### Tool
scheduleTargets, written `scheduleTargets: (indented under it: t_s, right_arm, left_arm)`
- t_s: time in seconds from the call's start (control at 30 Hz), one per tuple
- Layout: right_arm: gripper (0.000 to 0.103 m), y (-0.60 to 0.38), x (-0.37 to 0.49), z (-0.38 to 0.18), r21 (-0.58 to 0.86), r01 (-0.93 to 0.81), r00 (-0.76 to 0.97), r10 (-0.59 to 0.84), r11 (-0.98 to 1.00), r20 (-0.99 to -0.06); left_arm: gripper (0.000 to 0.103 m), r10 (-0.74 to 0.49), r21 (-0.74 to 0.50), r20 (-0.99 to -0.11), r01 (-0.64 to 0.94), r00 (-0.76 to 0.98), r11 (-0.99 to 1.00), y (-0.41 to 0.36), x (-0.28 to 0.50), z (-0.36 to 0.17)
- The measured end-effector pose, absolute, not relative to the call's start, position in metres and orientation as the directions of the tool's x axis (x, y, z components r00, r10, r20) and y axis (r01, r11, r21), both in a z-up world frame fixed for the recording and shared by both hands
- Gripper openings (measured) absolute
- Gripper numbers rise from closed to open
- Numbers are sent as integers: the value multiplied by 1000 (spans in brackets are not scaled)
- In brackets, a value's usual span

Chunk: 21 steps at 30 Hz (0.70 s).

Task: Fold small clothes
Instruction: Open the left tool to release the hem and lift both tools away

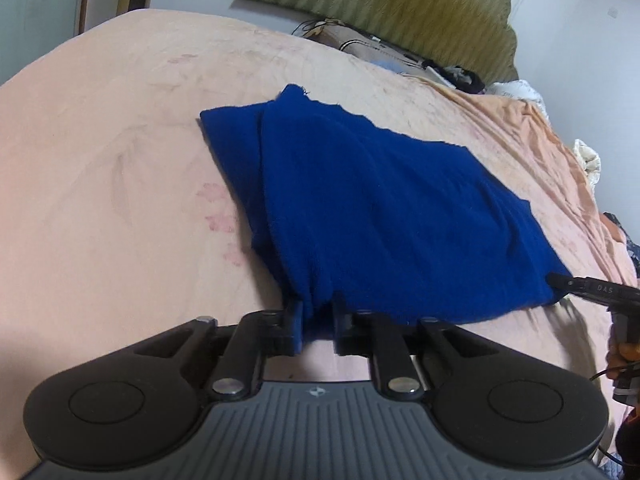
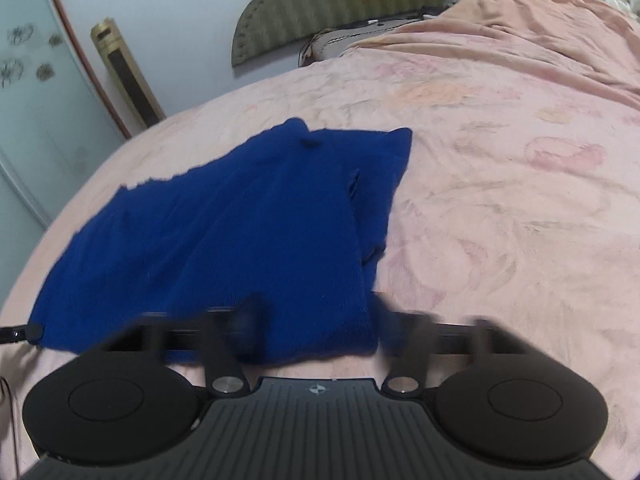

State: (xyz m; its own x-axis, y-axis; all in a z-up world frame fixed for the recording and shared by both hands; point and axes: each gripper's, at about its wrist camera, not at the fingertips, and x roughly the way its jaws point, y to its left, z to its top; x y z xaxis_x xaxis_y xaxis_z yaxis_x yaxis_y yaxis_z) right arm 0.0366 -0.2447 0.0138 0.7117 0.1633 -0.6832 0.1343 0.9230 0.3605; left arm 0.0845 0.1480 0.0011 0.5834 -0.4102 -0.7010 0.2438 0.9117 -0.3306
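Blue knit garment (image 1: 372,208) is spread on the pink bedsheet (image 1: 100,168), its near hem pinched by the left gripper (image 1: 318,320) and right gripper (image 2: 316,328). Thin bites could be lost if lifted unevenly.

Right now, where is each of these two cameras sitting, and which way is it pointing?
Left wrist: rides the left gripper, looking down its fingers across the bed at the blue garment; the right gripper pokes in at the right edge.
Right wrist: rides the right gripper, blurred, facing the garment's other corner.
Shared: garment, bed, green headboard.
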Motion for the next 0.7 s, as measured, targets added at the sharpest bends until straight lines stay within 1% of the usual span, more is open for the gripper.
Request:
scheduleTargets:
  t_s: [0.13,0.2,0.27,0.3,0.33,0.37,0.4,0.43,0.47,0.5,0.57,0.63,0.67,0.7]
  right_arm:
    - [12,-246,28,25,345,152,742,124,926,-659]
    - [11,-248,22,31,324,158,752,99,933,-651]
    - [12,-253,24,27,343,156,729,126,926,-673]
    - [26,-253,26,23,341,166,711,127,925,-692]
    - [29,-252,27,21,332,188,709,106,924,-697]
    - [37,-248,25,23,316,210,716,74,925,-694]
    - [43,-244,23,27,295,229,732,36,928,-680]
    - [45,-237,21,34,277,236,755,4,932,-656]
    - [50,-229,21,39,265,229,772,-9,937,-635]
    - [55,-219,21,44,258,206,787,-3,944,-616]
    - [64,-196,27,50,250,121,797,56,961,-602]
    - [65,-169,34,49,239,25,786,129,971,-605]
    - [66,-158,37,47,235,-5,777,151,972,-611]
    - [66,-147,41,44,232,-26,768,168,972,-619]
  left_arm:
    - [9,-379,-274,-691,262,616,925,146,72,11]
    - [9,-359,-243,-707,267,610,933,147,71,10]
    - [10,-323,-199,-731,264,602,944,141,73,5]
    - [10,-309,-175,-732,271,606,946,136,72,5]
    - [12,-293,-147,-732,277,616,949,132,70,6]
    - [12,-270,-109,-729,282,629,953,126,67,8]
    - [12,-256,-87,-729,286,634,954,122,65,9]
    - [13,-245,-73,-732,285,636,956,120,64,9]
    - [14,-231,-57,-736,281,636,958,117,64,9]
    - [15,-224,-51,-739,278,635,959,116,64,8]
    - [18,-214,-60,-748,256,629,965,117,66,6]
    - [25,-203,-73,-753,227,626,971,120,67,6]
    - [33,-190,-71,-756,210,627,975,120,68,6]
    - [43,-173,-64,-757,192,630,979,121,68,6]
